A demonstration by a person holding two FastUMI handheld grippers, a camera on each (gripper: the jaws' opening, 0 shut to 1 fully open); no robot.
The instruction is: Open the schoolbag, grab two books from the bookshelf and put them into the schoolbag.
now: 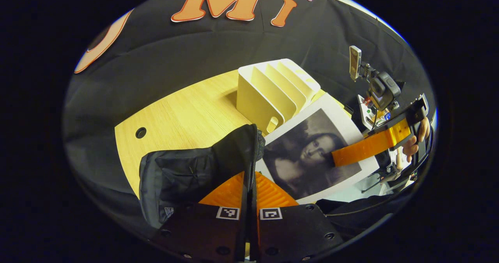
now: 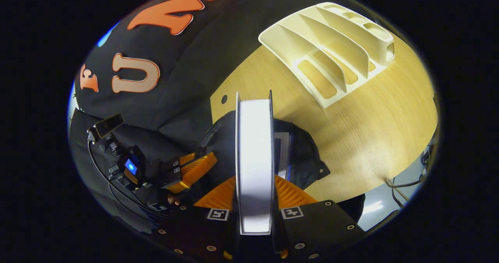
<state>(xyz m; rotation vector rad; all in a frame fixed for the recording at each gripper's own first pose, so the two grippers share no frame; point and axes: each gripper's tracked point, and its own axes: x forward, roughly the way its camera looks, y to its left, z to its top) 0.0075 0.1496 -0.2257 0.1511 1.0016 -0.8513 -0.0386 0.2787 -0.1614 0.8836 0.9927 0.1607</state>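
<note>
Both tongs are busy. On my left side, the left gripper is clenched on the edge of the black fabric schoolbag; both fingers press a fold of its rim by the zipper and hold the mouth up. On my right side, the right gripper is clenched across a thick white-edged book, both fingers pressing its 2 covers. In the left gripper view that same book shows its cover, a dark portrait print, with the right tongs reaching in from the far side, a hand behind them.

That book sits directly above the bag. In the right gripper view its page edge faces me and its long axis runs straight ahead from my fingers, toward the pale wooden tabletop. Dark bag fabric shows on either side, and the left tongs hold the rim just to its left.

So I judge the coming move to be a downward slide, spine leading, into the opening beside the left fingers. My right hand carries it; the left only has to keep the rim apart.

I see no books in the slots of the cream plastic bookshelf, which stands well apart at the back of the table. A white corner in the bag may be the other book; I cannot tell.
</note>
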